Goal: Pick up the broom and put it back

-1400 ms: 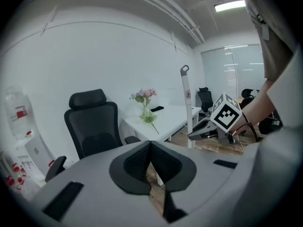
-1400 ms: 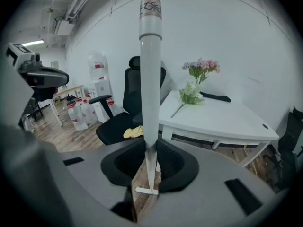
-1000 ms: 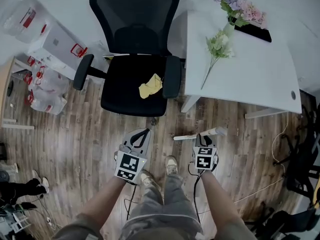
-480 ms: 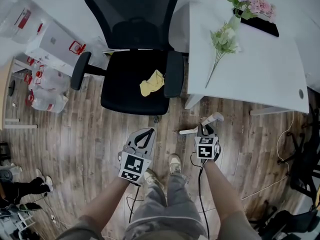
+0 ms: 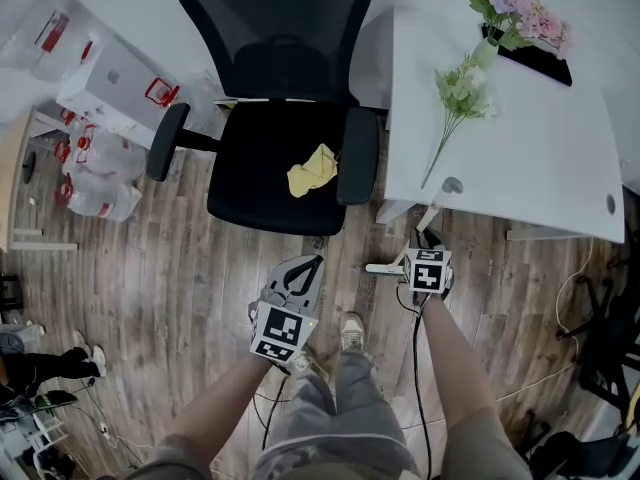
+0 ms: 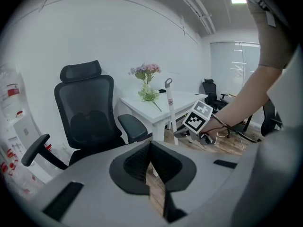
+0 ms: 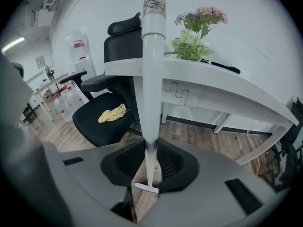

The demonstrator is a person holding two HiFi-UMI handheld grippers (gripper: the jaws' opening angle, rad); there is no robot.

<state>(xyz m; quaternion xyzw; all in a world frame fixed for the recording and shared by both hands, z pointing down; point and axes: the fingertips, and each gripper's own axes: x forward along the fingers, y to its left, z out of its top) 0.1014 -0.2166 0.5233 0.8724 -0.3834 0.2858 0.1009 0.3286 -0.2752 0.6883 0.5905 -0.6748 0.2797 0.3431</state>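
The broom has a white handle [image 7: 153, 70] that stands almost upright, and my right gripper [image 7: 150, 148] is shut on its lower part. In the head view the handle's top [image 5: 451, 186] sits just at the white table's front edge [image 5: 520, 223], above my right gripper [image 5: 424, 243]. A short white piece [image 5: 384, 268] juts left beside the marker cube. The left gripper view shows the broom [image 6: 169, 103] upright before the table. My left gripper [image 5: 308, 268] hangs over the wood floor in front of the chair, shut [image 6: 150, 143] with nothing in it.
A black office chair [image 5: 275, 98] with a yellow cloth [image 5: 311, 171] on its seat stands straight ahead. Flowers [image 5: 470, 73] lie on the table. Boxes and water bottles [image 5: 95, 118] crowd the left. Cables [image 5: 570, 278] trail on the floor at right. The person's shoes [image 5: 350, 333] are below.
My right gripper has carried the broom forward toward the table, and the handle's top now reaches the table edge. The left gripper has shifted slightly forward and stays shut.
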